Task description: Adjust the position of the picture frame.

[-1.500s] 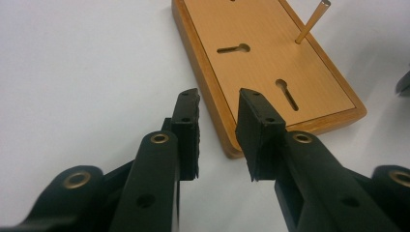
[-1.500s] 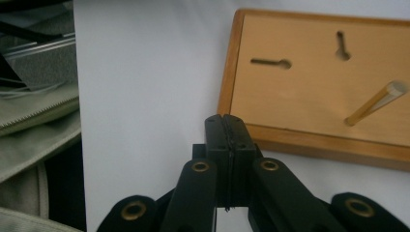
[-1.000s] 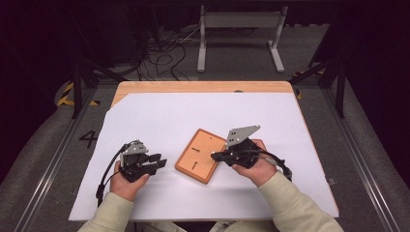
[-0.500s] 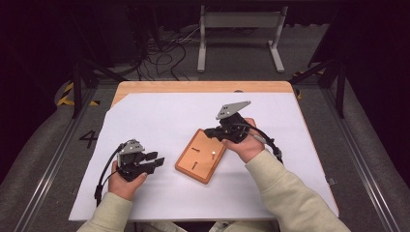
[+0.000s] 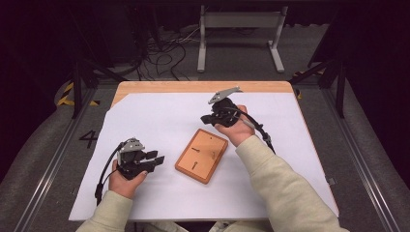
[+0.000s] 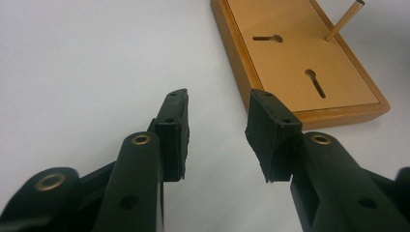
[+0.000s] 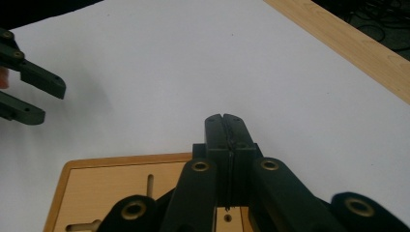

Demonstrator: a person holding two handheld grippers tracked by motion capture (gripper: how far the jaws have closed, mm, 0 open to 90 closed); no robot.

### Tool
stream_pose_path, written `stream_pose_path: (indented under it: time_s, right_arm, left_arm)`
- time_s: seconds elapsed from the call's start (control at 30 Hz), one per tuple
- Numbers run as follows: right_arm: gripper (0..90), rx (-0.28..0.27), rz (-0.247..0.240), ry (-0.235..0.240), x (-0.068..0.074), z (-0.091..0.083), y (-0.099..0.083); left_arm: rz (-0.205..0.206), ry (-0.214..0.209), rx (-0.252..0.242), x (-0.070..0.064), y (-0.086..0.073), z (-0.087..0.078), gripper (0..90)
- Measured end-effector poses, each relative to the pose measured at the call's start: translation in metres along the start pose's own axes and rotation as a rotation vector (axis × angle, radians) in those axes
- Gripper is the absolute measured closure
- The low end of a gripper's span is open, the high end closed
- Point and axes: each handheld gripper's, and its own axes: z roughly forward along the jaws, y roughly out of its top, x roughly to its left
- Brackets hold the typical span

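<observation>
The wooden board [image 5: 201, 155] lies flat near the middle of the white sheet [image 5: 159, 116] that covers the table, a little tilted, between the two hands. It has keyhole-shaped slots cut in its top, and in the left gripper view a thin wooden peg [image 6: 344, 20] stands up from its far end (it leans a bit). The right gripper [image 5: 209, 117] is just past the far corner of the board, up above it, and its jaws are pressed flat together with nothing between them that I can see. A second ago that gripper was low at the board's right edge; since then it has lifted and gone away toward the back of the table, and the board has turned a little where it lies. I think that means the right hand has finished its push or nudge on the board and let it be. The left gripper [image 5: 157, 160] sits on the sheet just to the left of the board, about where it was before, with its jaws apart and empty, pointing at the board's near corner. It looks ready to take the next turn.
</observation>
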Motion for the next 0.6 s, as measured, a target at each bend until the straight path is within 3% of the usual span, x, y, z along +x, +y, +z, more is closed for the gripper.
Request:
stream_pose_path:
  time_s: [0.23,0.6]
  right_arm:
    - [90.0,0.051,0.011,-0.001,-0.015,0.022,0.0]
    - [90.0,0.113,0.005,0.014,-0.019,0.062,-0.011]
  left_arm:
    - [0.003,-0.001,0.008,-0.001,0.0,0.001,59.8]
    - [0.003,0.008,0.026,-0.003,-0.006,-0.002,60.1]
